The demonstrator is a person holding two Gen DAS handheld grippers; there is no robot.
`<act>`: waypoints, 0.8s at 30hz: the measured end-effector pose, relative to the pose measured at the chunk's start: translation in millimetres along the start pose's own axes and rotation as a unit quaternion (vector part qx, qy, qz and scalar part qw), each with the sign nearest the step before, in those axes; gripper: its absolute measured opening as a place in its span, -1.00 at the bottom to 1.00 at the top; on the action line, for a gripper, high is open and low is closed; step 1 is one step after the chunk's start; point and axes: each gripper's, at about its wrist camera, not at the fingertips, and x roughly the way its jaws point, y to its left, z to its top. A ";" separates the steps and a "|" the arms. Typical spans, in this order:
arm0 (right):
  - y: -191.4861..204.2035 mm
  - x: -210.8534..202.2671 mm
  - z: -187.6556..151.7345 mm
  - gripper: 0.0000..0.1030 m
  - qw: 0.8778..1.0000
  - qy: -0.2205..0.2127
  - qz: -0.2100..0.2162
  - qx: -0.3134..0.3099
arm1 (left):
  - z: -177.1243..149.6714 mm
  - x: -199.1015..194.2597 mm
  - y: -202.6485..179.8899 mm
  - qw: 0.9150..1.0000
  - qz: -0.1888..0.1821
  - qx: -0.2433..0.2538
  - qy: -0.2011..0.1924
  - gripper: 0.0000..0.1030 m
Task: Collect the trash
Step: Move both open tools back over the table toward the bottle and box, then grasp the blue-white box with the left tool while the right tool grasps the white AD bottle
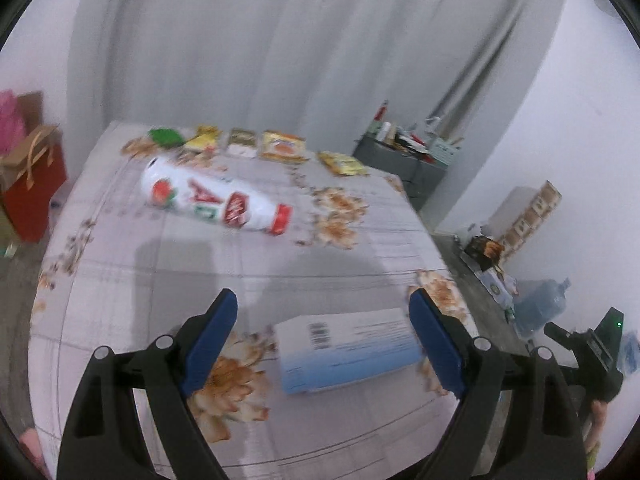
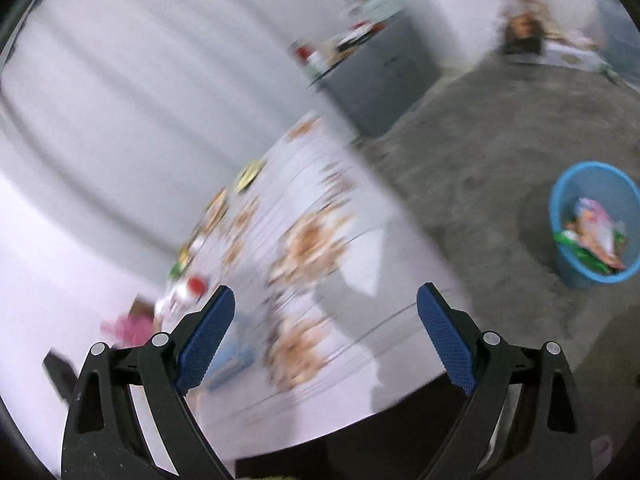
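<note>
Left gripper [image 1: 324,312]: the blue pads are spread wide and nothing is gripped; the white and blue box [image 1: 346,350] is seen between them, flat on the cloth, untouched. The jaws appear to be set wide so that the box can be straddled.
Right gripper [image 2: 326,306]: spread wide and empty, seen above the table's near edge; this view is heavily blurred.
Trash on the table: a white bottle [image 1: 216,198] with a red cap is laid on its side past the box, well apart from it. A row of snack packets [image 1: 282,145] is lined along the far edge.
Bin: a blue basket [image 2: 562,216] is stood on the floor beside the table, already partly filled with wrappers; it is judged to be the place where collected items are dropped.
Surroundings: a floral tablecloth [image 1: 120,280], grey curtain [image 1: 240,40], red gift bag [image 1: 38,196], grey cabinet [image 1: 404,164] with clutter.
Obstructions: nothing is seen between the left gripper and the box; the table's corner lies between the items and the basket.
</note>
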 end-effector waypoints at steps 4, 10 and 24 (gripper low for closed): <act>38.9 27.2 -11.8 0.71 0.998 0.036 0.014 -0.058 | -3.8 5.4 21.3 1.000 0.015 -0.016 0.001 0.66; 111.0 56.6 -3.9 0.69 0.980 0.043 0.034 -0.190 | -9.4 12.1 43.1 0.999 0.019 -0.034 0.017 0.66; 327.8 264.1 -28.3 0.69 0.799 0.161 0.118 -0.567 | -22.9 18.1 63.2 0.995 -0.049 -0.045 0.069 0.66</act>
